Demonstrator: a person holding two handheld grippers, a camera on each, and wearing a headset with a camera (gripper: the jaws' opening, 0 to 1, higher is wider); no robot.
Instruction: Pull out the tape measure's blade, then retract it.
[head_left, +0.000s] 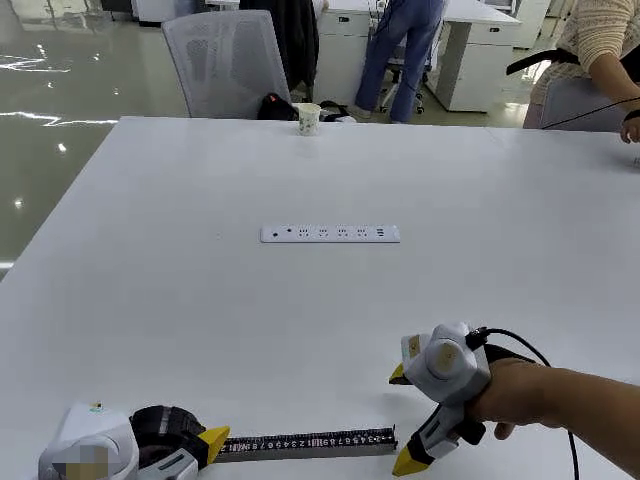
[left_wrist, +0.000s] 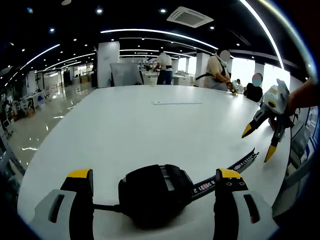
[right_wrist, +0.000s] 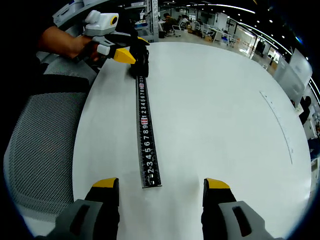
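Observation:
The black tape measure case (head_left: 162, 430) lies on the white table (head_left: 320, 320) at the near left. My left gripper (head_left: 198, 444) stands open around the case (left_wrist: 157, 192), with bare gaps on both sides. The blade (head_left: 310, 442) lies flat on the table and runs rightward from the case. Its free end (right_wrist: 151, 181) rests just ahead of my right gripper (right_wrist: 160, 184), which is open and not touching it. In the head view the right gripper (head_left: 402, 420) sits at the blade's tip. The left gripper view shows the blade (left_wrist: 240, 162) reaching toward the right gripper (left_wrist: 257, 144).
A white power strip (head_left: 330, 234) lies mid-table. A paper cup (head_left: 308, 118) stands at the far edge, with a grey chair (head_left: 228, 60) behind it. People stand at desks beyond, and one person (head_left: 590, 60) is at the far right. A mesh chair (right_wrist: 40, 145) is beside the near edge.

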